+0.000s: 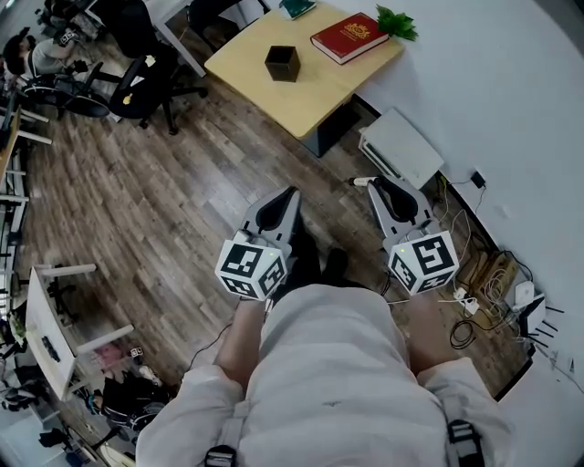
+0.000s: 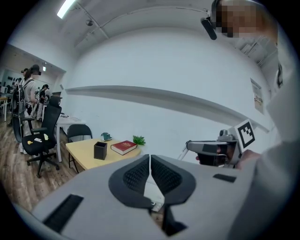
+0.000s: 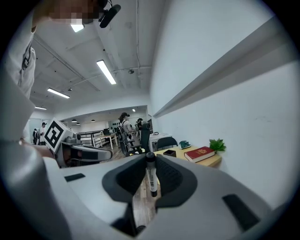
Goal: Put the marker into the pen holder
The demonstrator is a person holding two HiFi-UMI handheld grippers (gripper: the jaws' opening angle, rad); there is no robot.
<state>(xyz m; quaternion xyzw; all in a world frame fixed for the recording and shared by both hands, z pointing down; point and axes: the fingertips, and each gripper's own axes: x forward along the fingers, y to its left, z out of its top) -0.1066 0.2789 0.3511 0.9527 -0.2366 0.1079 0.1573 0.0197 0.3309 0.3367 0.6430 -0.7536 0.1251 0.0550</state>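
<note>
The black square pen holder (image 1: 282, 63) stands on a light wooden table (image 1: 306, 100) some way ahead of me, beside a red book (image 1: 349, 36). My right gripper (image 1: 377, 185) is shut on a marker (image 3: 151, 176), a white barrel with a black cap that stands upright between the pads. In the right gripper view the pen holder (image 3: 169, 153) is small and far beyond the jaws. My left gripper (image 1: 279, 206) is shut with nothing in it; its pads meet in the left gripper view (image 2: 149, 160). Both grippers hang at waist height over the wooden floor.
A green plant (image 1: 397, 22) sits at the table's far corner by the white wall. A white box-shaped unit (image 1: 401, 146) and a tangle of cables (image 1: 479, 292) lie along the wall on the right. Black office chairs (image 1: 137, 82) stand left of the table. People stand further back (image 3: 125, 129).
</note>
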